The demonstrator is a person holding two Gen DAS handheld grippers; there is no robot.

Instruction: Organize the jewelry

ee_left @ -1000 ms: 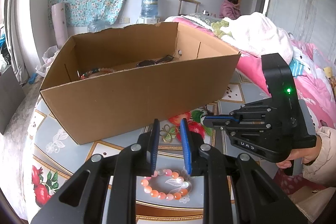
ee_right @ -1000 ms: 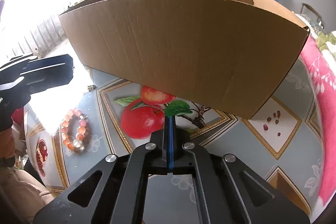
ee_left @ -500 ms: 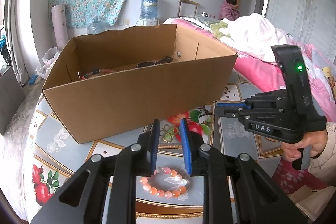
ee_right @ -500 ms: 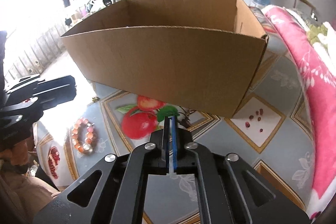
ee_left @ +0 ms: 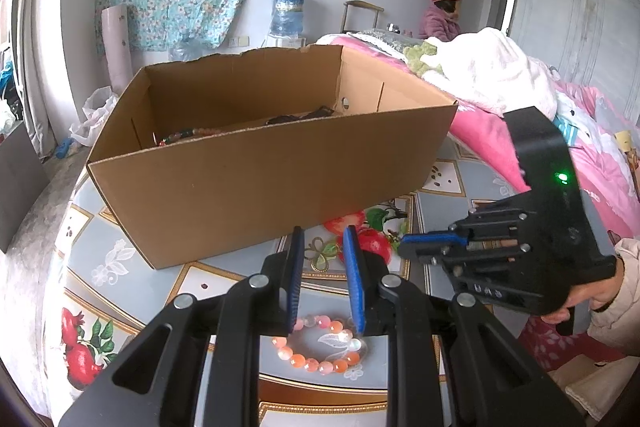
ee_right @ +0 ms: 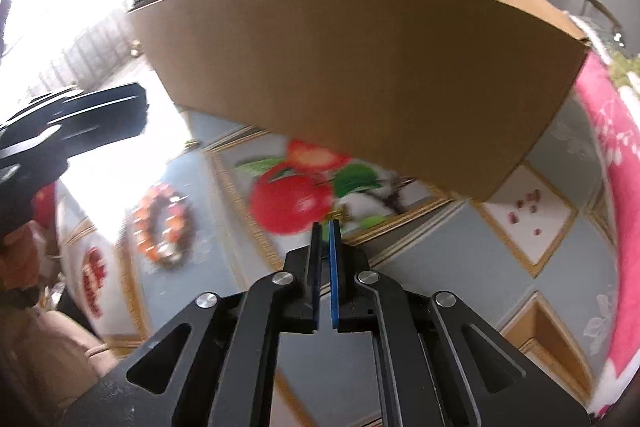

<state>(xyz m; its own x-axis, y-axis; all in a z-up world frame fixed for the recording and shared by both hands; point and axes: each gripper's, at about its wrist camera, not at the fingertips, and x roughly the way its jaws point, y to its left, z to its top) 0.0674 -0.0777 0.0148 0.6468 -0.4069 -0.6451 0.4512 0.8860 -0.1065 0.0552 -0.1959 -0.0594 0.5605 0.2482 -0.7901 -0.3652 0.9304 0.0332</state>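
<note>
A bracelet of orange and pink beads [ee_left: 320,347] lies on the patterned tabletop [ee_left: 120,267], just below and behind my left gripper [ee_left: 323,239]. That gripper is open by a small gap and holds nothing. An open cardboard box [ee_left: 260,179] stands ahead of it, with beaded jewellery [ee_left: 180,137] and a dark piece [ee_left: 300,117] inside. My right gripper [ee_right: 325,227] hovers over the red fruit print in front of the box [ee_right: 360,67]. Its jaws are opening, with a narrow slit and nothing between them. The bracelet [ee_right: 162,223] lies to its left.
A bed with a pink blanket [ee_left: 600,167] and white bedding runs along the right of the table. A person in a pink hat [ee_left: 442,13] sits at the back of the room. A water bottle [ee_left: 286,11] stands by the far wall.
The right gripper's jaws have gone from fully shut to a narrow gap. That gripper drew back from the box, then came close to it again. The left gripper has kept still.
</note>
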